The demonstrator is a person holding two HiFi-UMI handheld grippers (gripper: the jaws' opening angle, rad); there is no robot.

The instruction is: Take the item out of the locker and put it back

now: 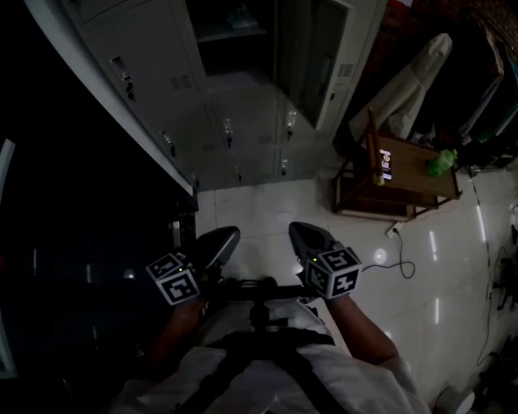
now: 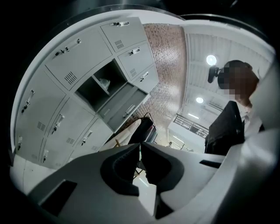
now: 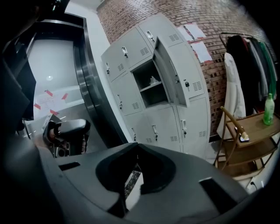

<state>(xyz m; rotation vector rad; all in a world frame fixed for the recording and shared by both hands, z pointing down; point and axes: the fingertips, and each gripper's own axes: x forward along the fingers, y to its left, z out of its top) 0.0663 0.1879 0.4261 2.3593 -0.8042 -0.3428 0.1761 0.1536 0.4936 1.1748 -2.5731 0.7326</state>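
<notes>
My left gripper [image 1: 217, 244], right gripper [image 1: 306, 236]: jaws together, empty. Item [image 3: 152, 80] on open locker [image 3: 131, 52] shelf, well ahead, higher.

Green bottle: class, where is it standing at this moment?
In the right gripper view, the green bottle stands at the far right, on the top shelf of the wooden cart, to the right of the grey lockers.

Pale grey lockers [image 3: 127, 94] against a red-brick wall [image 3: 210, 13]; beside the lockers, a green bottle [image 3: 268, 109] on a brown wooden table [image 3: 256, 125].
</notes>
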